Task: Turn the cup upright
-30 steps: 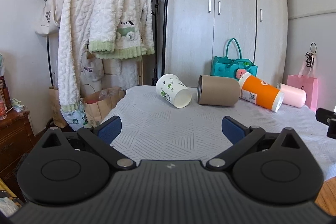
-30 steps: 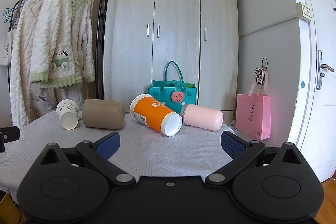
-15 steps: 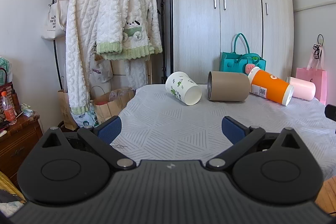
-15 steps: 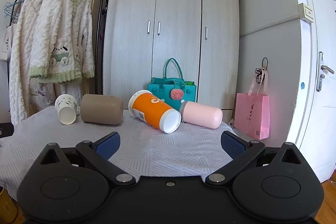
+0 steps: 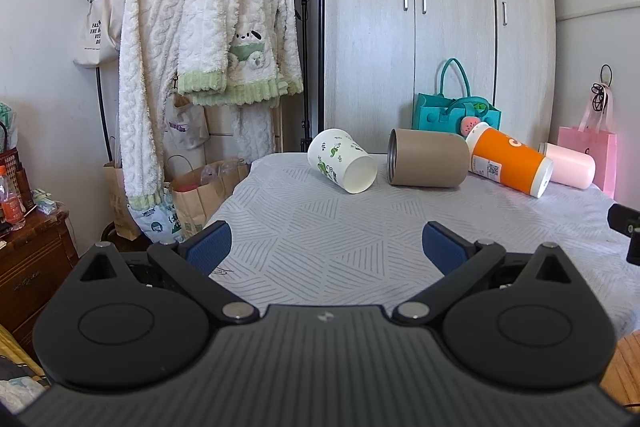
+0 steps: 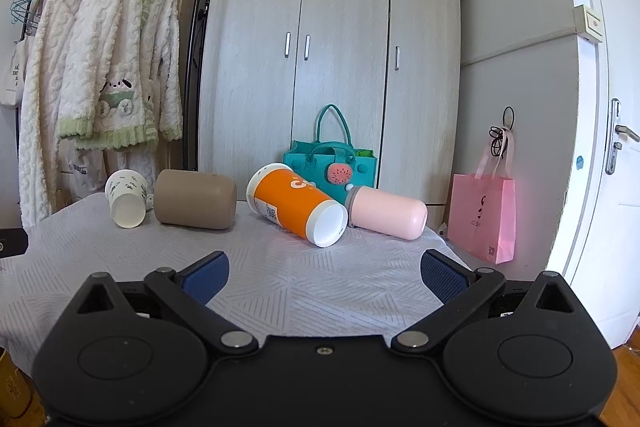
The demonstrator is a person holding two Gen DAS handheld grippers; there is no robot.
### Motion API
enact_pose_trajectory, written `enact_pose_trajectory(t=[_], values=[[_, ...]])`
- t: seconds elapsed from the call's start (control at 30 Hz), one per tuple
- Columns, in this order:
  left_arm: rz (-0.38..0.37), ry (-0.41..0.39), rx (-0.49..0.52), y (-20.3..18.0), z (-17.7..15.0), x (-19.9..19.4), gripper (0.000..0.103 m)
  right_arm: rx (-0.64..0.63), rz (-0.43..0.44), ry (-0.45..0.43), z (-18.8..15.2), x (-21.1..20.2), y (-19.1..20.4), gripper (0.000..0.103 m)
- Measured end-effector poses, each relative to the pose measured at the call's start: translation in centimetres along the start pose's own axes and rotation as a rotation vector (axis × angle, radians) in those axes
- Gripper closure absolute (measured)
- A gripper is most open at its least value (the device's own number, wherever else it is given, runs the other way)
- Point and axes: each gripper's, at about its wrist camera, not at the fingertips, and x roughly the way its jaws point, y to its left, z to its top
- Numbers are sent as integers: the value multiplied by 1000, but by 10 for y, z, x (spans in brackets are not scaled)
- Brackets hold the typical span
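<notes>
Several cups lie on their sides in a row at the far edge of the table: a white paper cup with green print (image 5: 342, 166) (image 6: 127, 197), a tan cylinder cup (image 5: 428, 163) (image 6: 195, 199), an orange cup with a white rim (image 5: 509, 161) (image 6: 297, 204) and a pink cup (image 5: 570, 171) (image 6: 386, 212). My left gripper (image 5: 326, 247) is open and empty, low over the near left of the table. My right gripper (image 6: 325, 275) is open and empty, short of the orange cup.
The table wears a grey patterned cloth (image 5: 360, 239) (image 6: 280, 267). Behind it stand a grey wardrobe (image 6: 332, 67), a teal bag (image 6: 330, 163) and a pink bag (image 6: 482, 219). A clothes rack with fluffy robes (image 5: 208, 39) and a wooden cabinet (image 5: 28, 267) are at the left.
Both grippers have crept forward and shifted view slightly; the cups look a little nearer. The jaws stay open and no cup has moved.
</notes>
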Motion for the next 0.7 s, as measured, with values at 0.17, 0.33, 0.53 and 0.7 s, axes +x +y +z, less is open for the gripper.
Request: enact_pose_trajectory(t=[0.17, 0.33, 0.53, 0.7], values=[[-3, 3, 3, -2, 0, 0, 0, -1, 0, 1, -1, 0, 0, 0], [-7, 20, 2, -2, 1, 1, 0, -5, 0, 9, -1, 3, 0, 0], [-13, 58, 7, -3, 4, 5, 0, -16, 1, 27, 2, 3, 1, 0], [-4, 135, -2, -3, 19, 16, 0, 57, 119, 59, 9, 5, -9, 0]])
